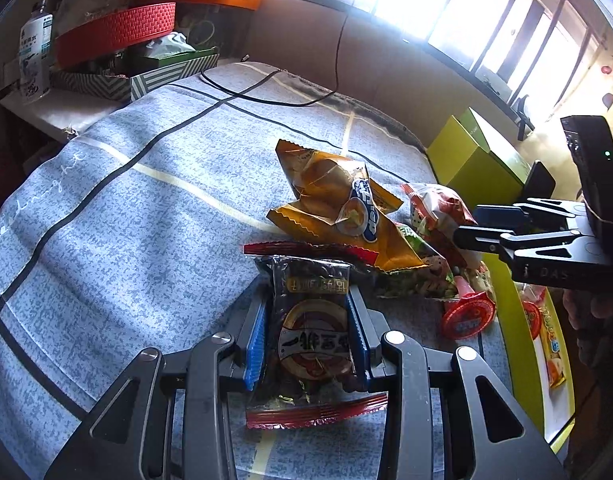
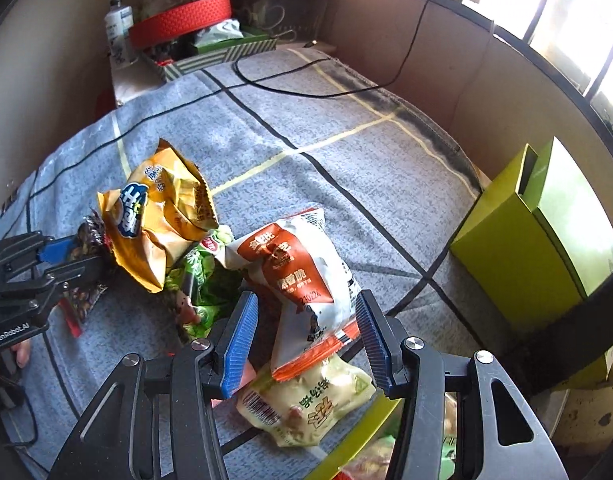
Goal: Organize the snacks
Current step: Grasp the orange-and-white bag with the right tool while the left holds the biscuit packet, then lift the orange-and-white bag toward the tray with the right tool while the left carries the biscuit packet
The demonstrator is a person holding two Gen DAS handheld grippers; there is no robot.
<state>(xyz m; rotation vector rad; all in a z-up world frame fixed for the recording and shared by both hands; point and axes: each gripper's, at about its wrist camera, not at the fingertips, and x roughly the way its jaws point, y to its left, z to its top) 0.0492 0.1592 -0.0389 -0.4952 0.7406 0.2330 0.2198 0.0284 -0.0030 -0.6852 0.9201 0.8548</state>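
Left hand-held gripper [image 1: 306, 332] clamps dark packet [image 1: 312, 320] | right hand-held gripper [image 2: 306, 340] spread around white-orange packet [image 2: 302, 280] | squeeze mid-bag gently.

A lived-in home room by a sunny window

Grey-blue checked cloth [image 2: 346, 152] covers the desk; stacked red and orange storage boxes [image 2: 182, 20], a plastic bottle [image 2: 118, 28] and a black cable [image 2: 306, 88] clutter the back.

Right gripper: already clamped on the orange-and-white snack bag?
No. The right gripper has its blue pads spread wide on either side of the orange-and-white snack bag, with visible gaps.
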